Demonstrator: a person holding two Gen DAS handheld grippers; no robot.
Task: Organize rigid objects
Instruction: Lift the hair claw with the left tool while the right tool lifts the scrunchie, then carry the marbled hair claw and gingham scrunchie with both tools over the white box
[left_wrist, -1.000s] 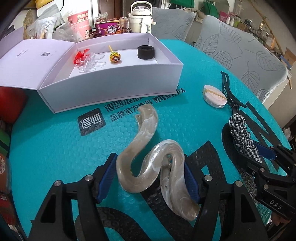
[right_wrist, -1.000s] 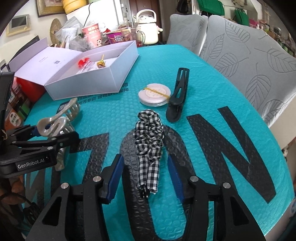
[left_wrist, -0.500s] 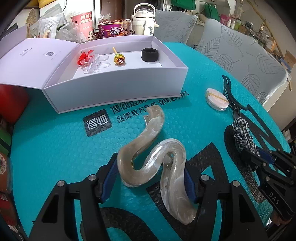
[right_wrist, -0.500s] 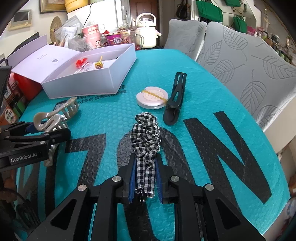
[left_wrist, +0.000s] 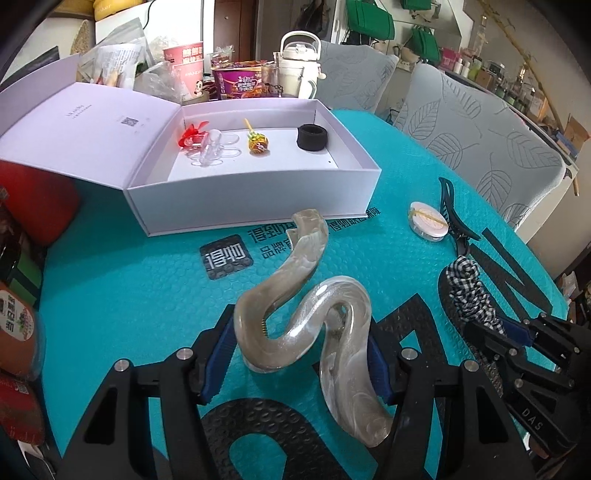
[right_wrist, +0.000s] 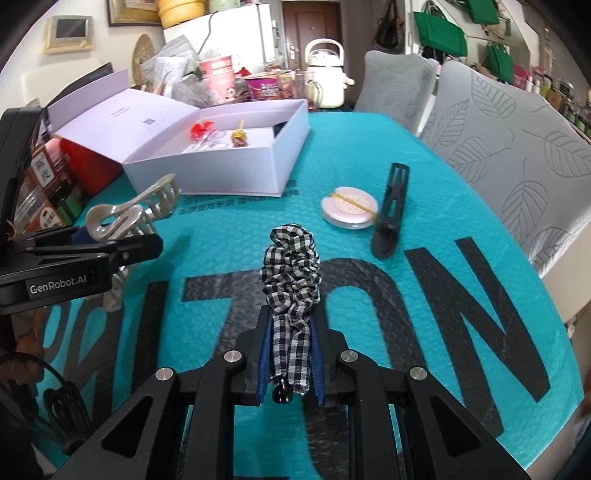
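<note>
Both picks look done: left hand-held gripper (left_wrist: 301, 360) clamps the pearly claw clip (left_wrist: 306, 317), right hand-held gripper (right_wrist: 291, 363) pinches the checked scrunchie (right_wrist: 291, 273). Next, carry both to the white box (left_wrist: 255, 201) at 11 o'clock.

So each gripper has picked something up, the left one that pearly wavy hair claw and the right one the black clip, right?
Not quite. The left gripper does hold the pearly hair claw, but the right gripper is shut on the checked scrunchie. The right wrist view shows the black clip lying on the table.
</note>
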